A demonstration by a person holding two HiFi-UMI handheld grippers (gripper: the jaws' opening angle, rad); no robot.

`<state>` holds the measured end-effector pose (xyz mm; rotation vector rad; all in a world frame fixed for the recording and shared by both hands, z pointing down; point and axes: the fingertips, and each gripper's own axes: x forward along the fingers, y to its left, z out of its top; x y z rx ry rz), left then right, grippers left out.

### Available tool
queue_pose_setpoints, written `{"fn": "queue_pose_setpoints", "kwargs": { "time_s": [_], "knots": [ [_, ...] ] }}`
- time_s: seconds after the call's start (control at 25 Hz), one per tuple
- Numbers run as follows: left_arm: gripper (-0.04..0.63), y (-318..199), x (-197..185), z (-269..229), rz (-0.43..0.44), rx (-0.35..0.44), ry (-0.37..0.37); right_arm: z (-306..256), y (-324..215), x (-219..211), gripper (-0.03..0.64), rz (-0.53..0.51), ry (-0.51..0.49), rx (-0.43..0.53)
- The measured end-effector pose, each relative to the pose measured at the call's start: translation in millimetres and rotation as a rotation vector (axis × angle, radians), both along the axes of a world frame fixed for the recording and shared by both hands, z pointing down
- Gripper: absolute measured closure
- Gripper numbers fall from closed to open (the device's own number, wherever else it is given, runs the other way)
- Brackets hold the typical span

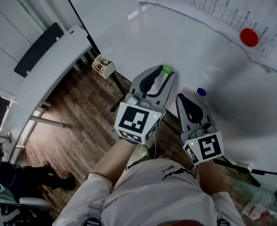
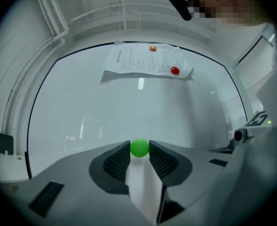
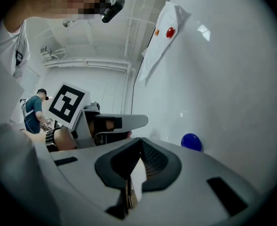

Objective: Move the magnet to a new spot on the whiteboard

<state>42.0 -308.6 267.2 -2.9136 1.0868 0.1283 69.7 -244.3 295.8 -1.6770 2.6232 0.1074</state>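
Green magnet (image 2: 139, 148) is pinched btw the fingers (image 2: 119, 158) of the L gripper (image 1: 163, 73), at their very tips. The fingers are set narrow, only the magnet's width apart. In the head view the magnet is seen low against the board (image 1: 176, 36); contact w/ the surface can't be told from any view.

R gripper (image 3: 139, 141) is held just beside the L one, at its 4 o'clock in the head view. Its fingers (image 3: 154, 158) are pressed together, w/ nothing btw them; this is shown clearly only by the R gripper view.

Blue magnet (image 1: 201, 92) is stuck on the board at 1 o'clock of the R tips, and is not caught by the L gripper view. A printed sheet (image 1: 209, 6) is pinned by a red magnet (image 1: 249, 37) at 2 o'clock, well apart from both grippers. An orange magnet (image 2: 152, 48) near the sheet's top edge is shown by the gripper views only.

A person (image 3: 35, 109) is seen in the background of the R gripper view. In the head view a box (image 1: 103, 66) is seen at 10 o'clock of the L gripper, over wood floor (image 1: 82, 126).
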Motion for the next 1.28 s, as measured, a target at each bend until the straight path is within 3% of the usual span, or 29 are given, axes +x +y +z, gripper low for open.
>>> {"fn": "queue_pose_setpoints", "kwargs": {
  "time_s": [0.64, 1.28],
  "knots": [
    [0.463, -21.4, 16.9, 2.9, 0.068, 0.017, -0.008, 12.5, -14.8, 0.7, 0.603, 0.061, -0.009, -0.032],
    [0.462, -19.2, 10.8, -2.3, 0.041, 0.042, 0.005, 17.0, -15.8, 0.6, 0.603, 0.043, -0.012, -0.049]
  ]
}}
